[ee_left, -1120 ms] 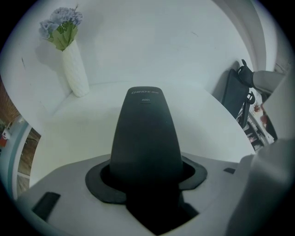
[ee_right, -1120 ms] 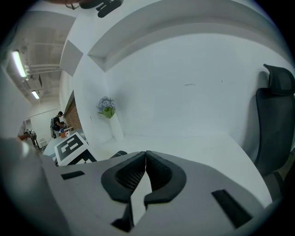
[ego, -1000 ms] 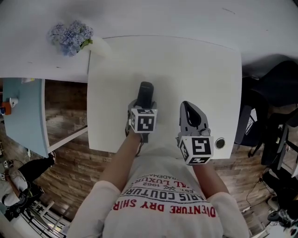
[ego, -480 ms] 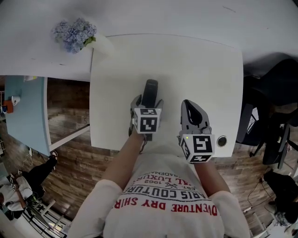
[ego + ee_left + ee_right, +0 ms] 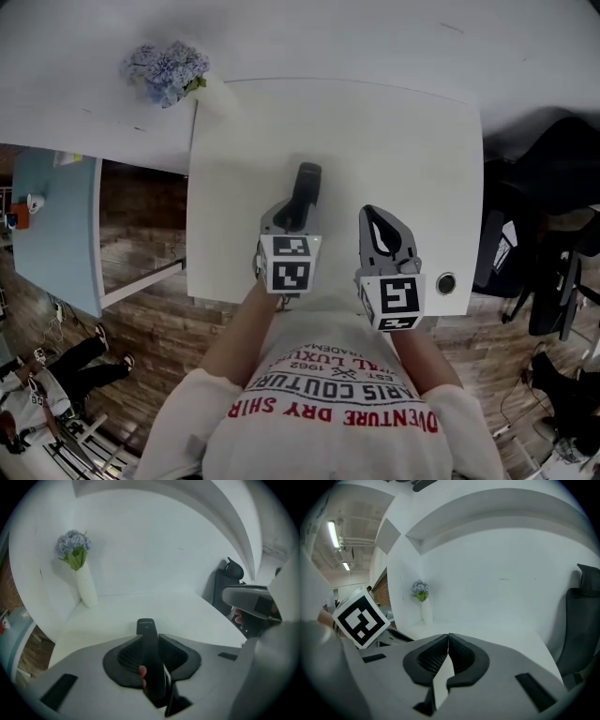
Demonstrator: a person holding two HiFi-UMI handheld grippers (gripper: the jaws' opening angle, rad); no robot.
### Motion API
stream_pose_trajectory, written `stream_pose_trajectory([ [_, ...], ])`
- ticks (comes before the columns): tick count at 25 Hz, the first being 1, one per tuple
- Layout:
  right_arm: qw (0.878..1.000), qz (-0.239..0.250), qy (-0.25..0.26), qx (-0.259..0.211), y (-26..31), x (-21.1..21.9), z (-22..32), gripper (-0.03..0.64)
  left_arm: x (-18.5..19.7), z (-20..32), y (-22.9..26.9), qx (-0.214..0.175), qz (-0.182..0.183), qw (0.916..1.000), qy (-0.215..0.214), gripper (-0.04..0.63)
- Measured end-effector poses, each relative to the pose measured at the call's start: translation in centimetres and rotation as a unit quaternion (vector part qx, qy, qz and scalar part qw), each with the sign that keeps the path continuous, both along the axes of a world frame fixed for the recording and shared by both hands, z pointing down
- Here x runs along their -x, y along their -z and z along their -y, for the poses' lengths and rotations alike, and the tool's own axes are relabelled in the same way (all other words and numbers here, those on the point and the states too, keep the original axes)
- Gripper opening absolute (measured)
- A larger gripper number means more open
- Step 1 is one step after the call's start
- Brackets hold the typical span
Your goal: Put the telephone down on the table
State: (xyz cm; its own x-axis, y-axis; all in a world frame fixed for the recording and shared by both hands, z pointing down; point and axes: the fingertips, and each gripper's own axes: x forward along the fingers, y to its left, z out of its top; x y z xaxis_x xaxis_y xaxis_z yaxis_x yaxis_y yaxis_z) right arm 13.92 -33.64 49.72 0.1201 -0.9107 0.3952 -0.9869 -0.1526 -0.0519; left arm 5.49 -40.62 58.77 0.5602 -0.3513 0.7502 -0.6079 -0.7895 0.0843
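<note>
We judge the set-down to be in hand. The left tongs [image 5: 151, 637] are closing, pads against the sides of the telephone [image 5: 307, 180], which points to 12 o'clock over the middle of the bench [image 5: 403, 141]; whether it rests there we cannot tell. The right tongs [image 5: 448, 637] are pressed together, empty, at 3 o'clock. Next we must lay it flat, release, and back away toward 6 o'clock.
</note>
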Motion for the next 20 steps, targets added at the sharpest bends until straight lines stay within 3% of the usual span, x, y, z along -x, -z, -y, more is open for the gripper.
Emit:
stream_pose_trajectory([
  [1,1.0,-0.005,0.001,-0.001,0.3,0.2,-0.1,0.025,0.3,0.0,0.6,-0.013,0.001,0.9999,-0.002,0.079],
  [2,1.0,-0.01,0.002,-0.003,0.6,0.5,-0.1,0.025,0.5,-0.1,1.1,-0.022,-0.001,0.9997,-0.007,0.051],
  [6,0.999,-0.035,0.001,-0.019,2.4,1.2,-0.1,0.025,0.8,-0.2,3.7,-0.041,-0.032,0.9985,-0.017,0.026],
  [10,0.998,-0.054,0.004,-0.045,4.9,2.0,-0.3,0.025,0.7,0.2,8.7,-0.103,-0.097,0.9895,-0.029,0.026],
  [15,0.994,-0.076,0.012,-0.082,8.3,3.0,-0.7,0.025,1.5,-0.4,15.3,-0.168,-0.233,0.9572,-0.038,0.026],
  [20,0.989,-0.092,0.008,-0.117,11.2,3.7,-1.2,0.025,2.3,-1.5,21.3,-0.235,-0.302,0.9214,-0.067,0.026],
])
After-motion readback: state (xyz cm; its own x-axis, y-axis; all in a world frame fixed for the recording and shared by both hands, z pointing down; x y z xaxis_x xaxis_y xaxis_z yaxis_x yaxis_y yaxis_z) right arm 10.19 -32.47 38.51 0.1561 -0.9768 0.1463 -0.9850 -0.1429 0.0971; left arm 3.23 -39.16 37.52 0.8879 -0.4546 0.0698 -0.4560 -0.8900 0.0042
